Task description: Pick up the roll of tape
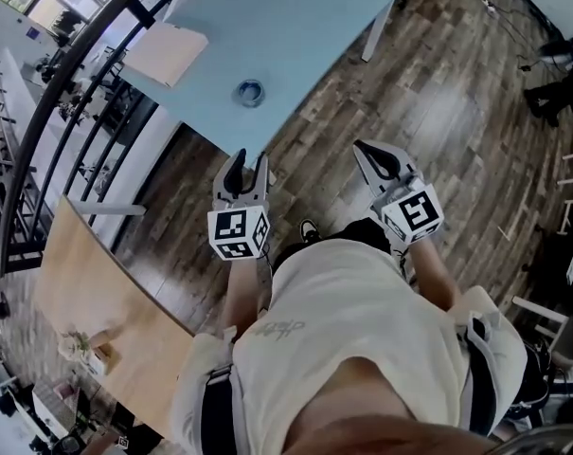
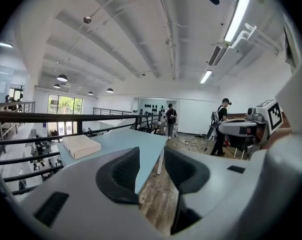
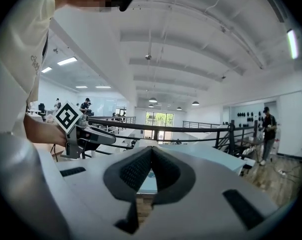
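Note:
The roll of tape (image 1: 251, 92), a small grey-blue ring, lies flat on the light blue table (image 1: 295, 36) near its front edge. Both grippers hang over the wooden floor, short of the table. My left gripper (image 1: 251, 157) points toward the tape from just below it; its jaws stand apart with nothing between them, and in the left gripper view (image 2: 151, 160) the table (image 2: 136, 140) shows through the gap. My right gripper (image 1: 364, 150) is further right, jaws closed tip to tip on nothing (image 3: 151, 151). Neither gripper view shows the tape.
A flat cardboard box (image 1: 166, 53) (image 2: 81, 145) lies on the table's left part. A black railing (image 1: 68, 93) runs along the left. A wooden table (image 1: 97, 292) stands at lower left. People (image 2: 223, 124) stand further off in the room.

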The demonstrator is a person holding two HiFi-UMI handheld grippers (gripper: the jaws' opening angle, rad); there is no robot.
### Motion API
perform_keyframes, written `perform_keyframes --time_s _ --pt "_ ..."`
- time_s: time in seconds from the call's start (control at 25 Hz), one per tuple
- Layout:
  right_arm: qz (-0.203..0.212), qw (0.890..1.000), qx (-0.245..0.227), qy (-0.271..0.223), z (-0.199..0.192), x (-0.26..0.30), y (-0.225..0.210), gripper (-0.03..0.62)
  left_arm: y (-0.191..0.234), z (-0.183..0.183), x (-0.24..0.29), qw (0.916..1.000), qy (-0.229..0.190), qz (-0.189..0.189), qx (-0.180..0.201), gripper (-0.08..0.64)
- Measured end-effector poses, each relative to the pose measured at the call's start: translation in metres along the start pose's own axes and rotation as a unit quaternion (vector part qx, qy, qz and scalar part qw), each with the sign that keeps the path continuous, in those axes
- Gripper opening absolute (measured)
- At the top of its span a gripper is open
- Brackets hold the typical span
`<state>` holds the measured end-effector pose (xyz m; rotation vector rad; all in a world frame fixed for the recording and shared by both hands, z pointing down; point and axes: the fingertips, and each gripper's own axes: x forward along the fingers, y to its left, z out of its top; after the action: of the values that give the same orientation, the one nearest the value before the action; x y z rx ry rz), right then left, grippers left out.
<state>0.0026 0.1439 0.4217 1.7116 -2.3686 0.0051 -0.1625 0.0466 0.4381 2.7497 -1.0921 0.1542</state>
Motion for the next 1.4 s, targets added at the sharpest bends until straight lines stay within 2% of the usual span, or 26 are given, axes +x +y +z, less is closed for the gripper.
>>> perform_keyframes --time_s 0.28,0.52,0.68,0.88,1.12,1.4 --pt "0.002 1.0 0.007 0.015 -0.008 0.023 -0.014 0.006 0.017 -0.004 0.024 0.9999 0.013 0.003 -0.009 0.169" --pt "0.03 0.999 0.025 0.015 -0.018 0.055 -0.028 0.006 0.027 -0.009 0.047 0.9992 0.034 0.013 -0.016 0.169" --pt "0.045 0.999 0.027 0.009 -0.015 0.09 -0.057 0.006 0.041 0.002 0.078 0.9988 0.039 0.025 -0.013 0.169" --pt "0.059 0.998 0.023 -0.003 -0.009 0.137 -0.099 0.006 0.065 0.015 0.121 0.9975 0.046 0.052 0.013 0.169" --pt "0.095 0.995 0.027 -0.003 -0.01 0.185 -0.149 0.006 0.076 0.023 0.173 0.9956 0.055 0.077 -0.003 0.169" --pt "0.129 0.991 0.021 -0.019 -0.001 0.229 -0.184 0.006 0.097 0.03 0.209 0.991 0.061 0.119 -0.009 0.169"
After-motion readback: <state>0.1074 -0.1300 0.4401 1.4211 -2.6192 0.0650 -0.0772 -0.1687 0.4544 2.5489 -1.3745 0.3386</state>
